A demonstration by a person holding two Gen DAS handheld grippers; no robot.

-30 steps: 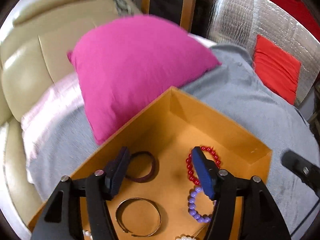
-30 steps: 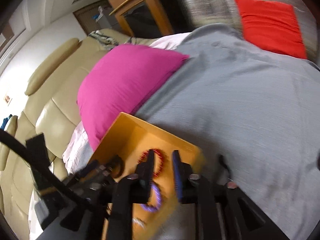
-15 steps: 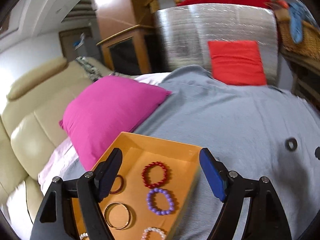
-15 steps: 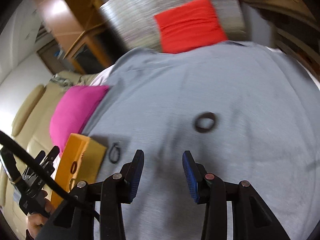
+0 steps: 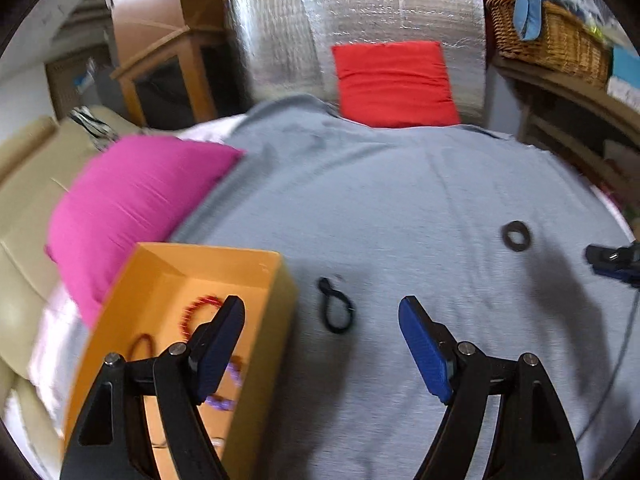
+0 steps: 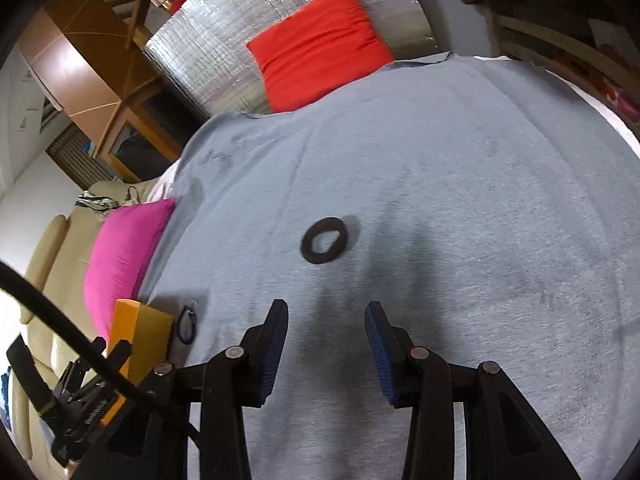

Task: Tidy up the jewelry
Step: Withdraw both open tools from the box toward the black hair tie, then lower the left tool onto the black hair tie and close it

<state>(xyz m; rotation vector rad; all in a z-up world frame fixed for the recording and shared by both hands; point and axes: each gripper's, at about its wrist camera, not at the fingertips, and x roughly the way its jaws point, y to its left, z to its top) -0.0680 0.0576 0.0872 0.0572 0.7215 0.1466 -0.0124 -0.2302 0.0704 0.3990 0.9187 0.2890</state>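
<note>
An orange box (image 5: 256, 264) lies on the grey blanket at the left; it holds a red bead bracelet (image 5: 200, 308), a dark bangle (image 5: 142, 346) and a purple bead bracelet (image 5: 228, 400). A thin black band (image 5: 335, 312) lies on the blanket right of the box, and a thick dark ring (image 5: 517, 235) lies farther right. My left gripper (image 5: 322, 312) is open and empty, just short of the thin band. My right gripper (image 6: 326, 312) is open and empty, short of the dark ring (image 6: 325, 240). The thin band (image 6: 187, 326) and the box (image 6: 138, 332) show at its left.
A pink pillow (image 5: 132, 204) leans behind the box against a beige sofa (image 5: 24, 184). A red cushion (image 5: 394, 84) stands against a silver panel at the back. A wicker basket (image 5: 552, 40) sits on shelves at the right. The grey blanket (image 6: 460, 200) covers the surface.
Both grippers have swung right, away from above the box and out over the blanket. The left gripper has opened wider; the right gripper has opened and closed in on the dark ring.
</note>
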